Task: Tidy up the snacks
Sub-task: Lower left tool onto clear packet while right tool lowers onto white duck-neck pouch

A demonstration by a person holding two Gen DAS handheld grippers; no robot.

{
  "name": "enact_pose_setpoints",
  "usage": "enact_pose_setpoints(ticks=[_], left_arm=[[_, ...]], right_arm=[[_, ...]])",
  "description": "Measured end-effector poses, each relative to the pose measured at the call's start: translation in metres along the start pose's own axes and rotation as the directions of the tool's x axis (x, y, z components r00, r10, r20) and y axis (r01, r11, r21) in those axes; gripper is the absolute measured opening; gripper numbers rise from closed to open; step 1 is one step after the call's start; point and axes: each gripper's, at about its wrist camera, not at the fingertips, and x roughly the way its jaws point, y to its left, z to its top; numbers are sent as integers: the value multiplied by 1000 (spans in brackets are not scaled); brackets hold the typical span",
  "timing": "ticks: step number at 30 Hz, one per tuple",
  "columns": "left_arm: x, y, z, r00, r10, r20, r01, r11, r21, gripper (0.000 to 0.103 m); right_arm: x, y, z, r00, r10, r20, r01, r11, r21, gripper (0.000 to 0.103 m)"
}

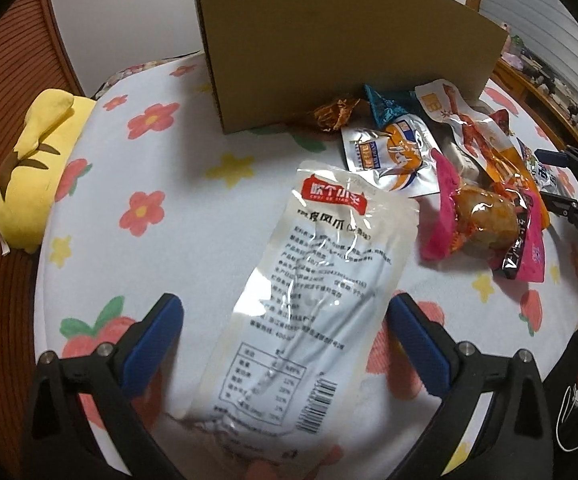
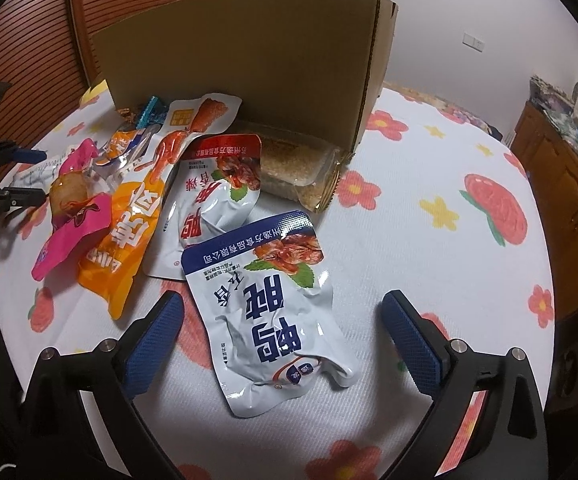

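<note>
We see a white bedsheet (image 1: 177, 168) dotted with red and yellow flowers, a plain brown cardboard box (image 1: 329, 52), a white pouch (image 2: 273, 312) lettered in navy, a pink packet (image 1: 485, 220) and a yellow plush (image 1: 37, 160) far left.

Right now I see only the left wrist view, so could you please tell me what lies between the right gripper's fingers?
Observer: A white and blue pouch lies flat on the flowered cloth, with the right gripper open around it.
Operator: Thank you. Is anything hidden behind the pile from my side?
Observer: Yes, a clear pack of pale grainy snack lies against the near corner of the cardboard box.
</note>
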Motion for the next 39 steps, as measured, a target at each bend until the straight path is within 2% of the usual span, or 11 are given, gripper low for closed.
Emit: enact_pose_setpoints(ticks=[4, 10, 14, 19, 23, 25, 31, 39], left_arm=[[-2, 1, -4, 1000, -7, 9, 7, 1000, 10, 103], [-4, 2, -4, 1000, -17, -17, 17, 999, 30, 103], [-4, 1, -6, 1000, -25, 2, 25, 998, 54, 103], [-9, -2, -4, 998, -55, 14, 54, 995, 83, 85], [-9, -7, -1, 998, -59, -4, 59, 994, 96, 82], [-11, -10, -1, 998, -70, 0, 70, 991, 110, 72], [-16, -12, -2, 997, -73, 11, 72, 992, 107, 55], [-22, -5, -10, 994, -97, 50, 94, 994, 58, 48]], right_arm=[[0, 0, 0, 1000, 0, 0, 0, 1000, 0, 101], [0, 0, 0, 1000, 1, 1, -1, 1000, 0, 102], [0, 1, 0, 1000, 1, 1, -1, 1000, 0, 102], [1, 1, 0, 1000, 2, 1, -2, 1000, 0, 102], [1, 1, 0, 1000, 3, 2, -3, 1000, 0, 102], [1, 1, 0, 1000, 3, 2, -3, 1000, 0, 102], [0, 0, -1, 1000, 4, 0, -4, 1000, -2, 102], [0, 1, 2, 997, 29, -74, -32, 999, -40, 99]])
